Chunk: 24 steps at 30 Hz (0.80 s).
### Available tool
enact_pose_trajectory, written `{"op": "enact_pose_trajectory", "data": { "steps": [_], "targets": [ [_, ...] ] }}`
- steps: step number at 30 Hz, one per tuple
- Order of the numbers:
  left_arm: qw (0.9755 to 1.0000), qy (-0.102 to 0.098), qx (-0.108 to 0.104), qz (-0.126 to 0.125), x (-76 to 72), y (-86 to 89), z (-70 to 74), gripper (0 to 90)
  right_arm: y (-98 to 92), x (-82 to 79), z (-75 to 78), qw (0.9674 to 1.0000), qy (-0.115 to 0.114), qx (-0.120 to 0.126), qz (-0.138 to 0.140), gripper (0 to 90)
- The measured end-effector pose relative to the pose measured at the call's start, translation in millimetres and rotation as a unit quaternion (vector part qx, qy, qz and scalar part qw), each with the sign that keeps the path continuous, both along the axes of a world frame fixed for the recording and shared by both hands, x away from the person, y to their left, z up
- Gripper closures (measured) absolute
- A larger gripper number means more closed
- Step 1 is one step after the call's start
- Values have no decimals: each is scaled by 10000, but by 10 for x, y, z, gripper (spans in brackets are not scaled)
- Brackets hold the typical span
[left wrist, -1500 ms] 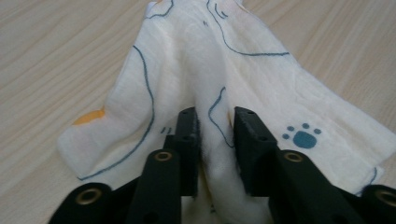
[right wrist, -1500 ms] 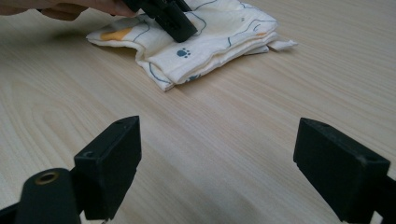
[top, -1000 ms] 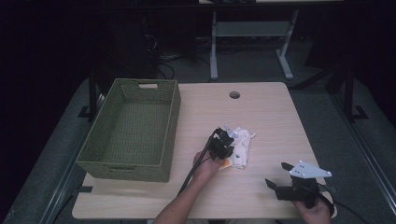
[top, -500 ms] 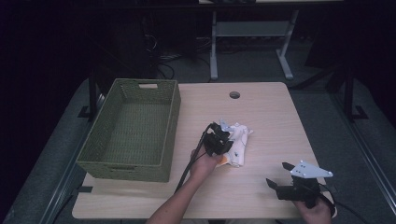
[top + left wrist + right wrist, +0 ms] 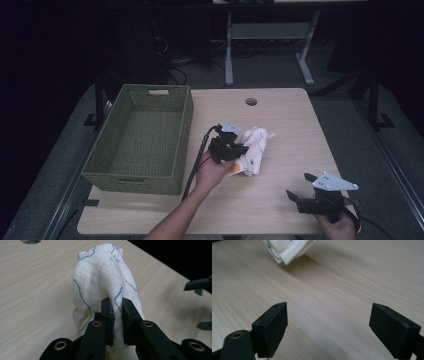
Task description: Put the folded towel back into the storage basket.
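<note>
Where the high view begins at its left, a green woven rectangular basket [image 5: 142, 140] sits on the pale wooden table [image 5: 280, 115], its long side running up the frame. Just right of the basket, near the middle of the frame, the left gripper [image 5: 235, 150] is clenched on a white crinkled cloth with thin blue lines [image 5: 254, 149], a black cable trailing down from it past the person's left hand [image 5: 212, 174]. In the left gripper view the two black jaws stand close together with a fold of the cloth [image 5: 102, 285] pinched between the pads, the rest of it bunched up and reaching toward the upper middle of the frame above the wood. A small round hole in the tabletop [image 5: 251, 101] lies above the cloth, toward the upper middle of the high view. Farther right, at the lower right of that view, the right gripper [image 5: 299, 191] rests near the table's front edge, well apart from the cloth, its jaws released and spread wide with only bare wood between them in the right gripper view, where a corner of the cloth [image 5: 289, 250] hangs at the upper left.
</note>
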<state>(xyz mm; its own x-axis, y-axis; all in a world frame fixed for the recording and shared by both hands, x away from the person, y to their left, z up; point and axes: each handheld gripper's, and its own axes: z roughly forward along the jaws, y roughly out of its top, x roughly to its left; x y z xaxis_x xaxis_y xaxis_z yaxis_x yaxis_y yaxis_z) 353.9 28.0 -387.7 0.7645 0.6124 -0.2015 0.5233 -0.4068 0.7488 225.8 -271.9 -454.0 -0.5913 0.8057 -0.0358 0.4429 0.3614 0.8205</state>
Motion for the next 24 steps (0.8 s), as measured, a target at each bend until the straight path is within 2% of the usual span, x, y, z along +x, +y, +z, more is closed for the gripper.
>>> {"op": "enact_pose_trajectory", "data": {
  "steps": [4,6,9,11,14,19,24],
  "targets": [
    [9997,209,-128,-62,6,84,67,815,-1,-1,0,10000,5,-4,-12,149],
    [9997,207,-121,-82,6,125,104,814,1,0,-1,10000,-1,0,-12,149],
    [9990,348,-262,-69,10,224,185,814,1,1,-2,10000,-2,-16,-18,149],
    [9989,386,-276,-45,11,289,237,814,0,0,0,10000,-1,-8,-30,149],
    [9991,384,-145,-52,5,370,318,814,-2,0,0,10000,2,-9,-44,149],
    [9990,420,-177,-45,-2,472,424,814,0,3,-4,10000,-7,-28,-54,149],
    [9985,527,-83,-122,19,603,551,814,8,8,-7,10000,-5,-58,-45,149]
  ]
}}
